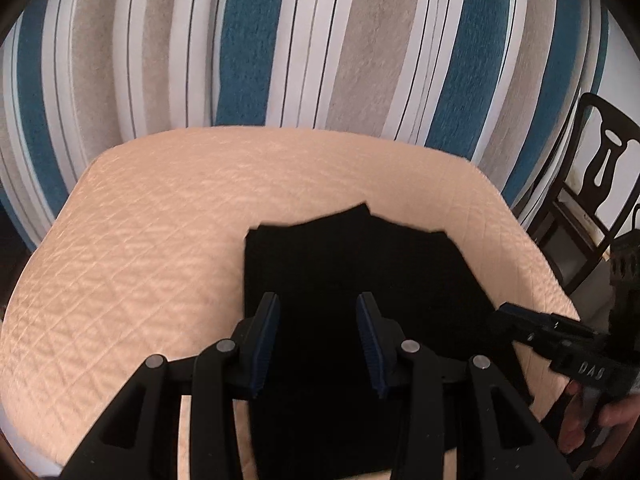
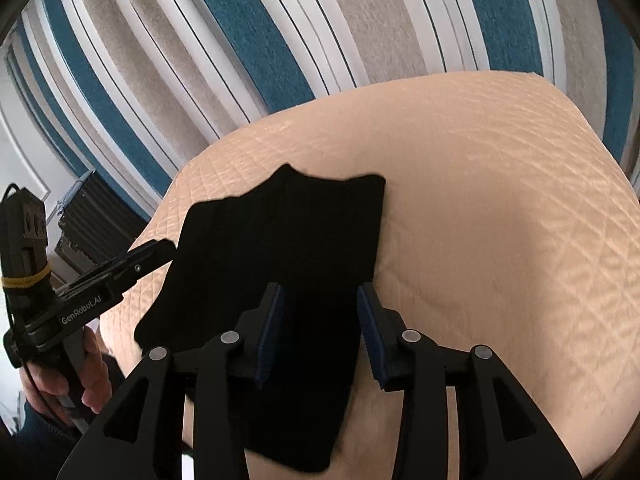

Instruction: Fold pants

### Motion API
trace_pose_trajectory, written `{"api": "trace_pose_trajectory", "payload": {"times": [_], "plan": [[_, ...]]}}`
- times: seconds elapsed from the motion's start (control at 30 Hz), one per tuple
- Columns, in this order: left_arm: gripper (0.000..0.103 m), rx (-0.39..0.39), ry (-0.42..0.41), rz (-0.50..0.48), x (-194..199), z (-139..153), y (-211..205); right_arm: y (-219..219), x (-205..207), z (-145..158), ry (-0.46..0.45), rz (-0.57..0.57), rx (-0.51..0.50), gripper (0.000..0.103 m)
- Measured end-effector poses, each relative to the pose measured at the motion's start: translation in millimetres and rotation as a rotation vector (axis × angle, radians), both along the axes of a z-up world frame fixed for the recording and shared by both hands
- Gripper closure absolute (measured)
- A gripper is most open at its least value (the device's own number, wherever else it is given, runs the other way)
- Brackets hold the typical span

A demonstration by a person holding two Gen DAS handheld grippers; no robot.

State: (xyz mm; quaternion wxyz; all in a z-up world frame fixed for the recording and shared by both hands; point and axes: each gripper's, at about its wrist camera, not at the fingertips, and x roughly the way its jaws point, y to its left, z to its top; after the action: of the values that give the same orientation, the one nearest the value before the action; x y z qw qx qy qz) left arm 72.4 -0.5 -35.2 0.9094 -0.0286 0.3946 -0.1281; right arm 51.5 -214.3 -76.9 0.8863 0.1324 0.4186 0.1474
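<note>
Covering striped carpet [image 1: 256, 40] (blue, beige): quilted table [image 1: 140, 240]

Your right tongs [image 2: 320, 332] stand with both jaws apart above the black pants [image 2: 280, 248], gripping nothing. The pants lie partly folded on the peach quilted counter [image 2: 500, 220], toward its left edge, their far hem uneven. From the left, your left tongs [image 2: 160, 249] reach in, their tip at the pants' left edge; whether they grip cloth is unclear. Beyond the counter's far edge lies a striped rug [image 2: 248, 40].

Left gripper [image 1: 318, 304] and right gripper [image 2: 320, 294] — both jaws apart.
</note>
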Motion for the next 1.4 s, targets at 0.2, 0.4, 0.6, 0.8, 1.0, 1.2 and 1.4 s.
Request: {"api": "trace_pose_trajectory", "payload": {"times": [0.2, 0.4, 0.6, 0.8, 1.0, 1.2, 1.4], "plan": [[0.058, 0.016, 0.024, 0.030, -17.3, -13.4, 15.2, -5.6, -17.6, -5.0, 0.018, -0.012, 0.006, 0.063], [0.039, -0.033, 0.069, 0.070, -25.1, -37.5, 35.1, -2.2, -18.1, -18.0, 0.038, -0.009, -0.034, 0.060], [0.040, -0.066, 0.053, 0.102, -41.3, -25.5, 49.5, 0.9, -26.5, -9.9, 0.029, -0.017, -0.070, 0.060], [0.040, -0.142, 0.038, 0.062, -61.4, -10.9, 43.0, 3.1, -43.7, -5.5, 0.012, -0.032, -0.070, 0.060], [0.039, -0.089, 0.115, -0.002, -56.6, -35.4, 16.5, 13.6, -44.6, -17.6, 0.022, -0.027, -0.194, 0.048], [0.035, -0.064, 0.099, 0.014, -63.1, -28.6, 18.3, 10.3, -50.1, -9.4, 0.009, -0.043, -0.194, 0.047], [0.036, -0.069, 0.007, -0.022, -64.0, 0.6, 0.0, 36.2, -50.1, 5.6, -0.066, 0.025, -0.218, 0.047]]}}
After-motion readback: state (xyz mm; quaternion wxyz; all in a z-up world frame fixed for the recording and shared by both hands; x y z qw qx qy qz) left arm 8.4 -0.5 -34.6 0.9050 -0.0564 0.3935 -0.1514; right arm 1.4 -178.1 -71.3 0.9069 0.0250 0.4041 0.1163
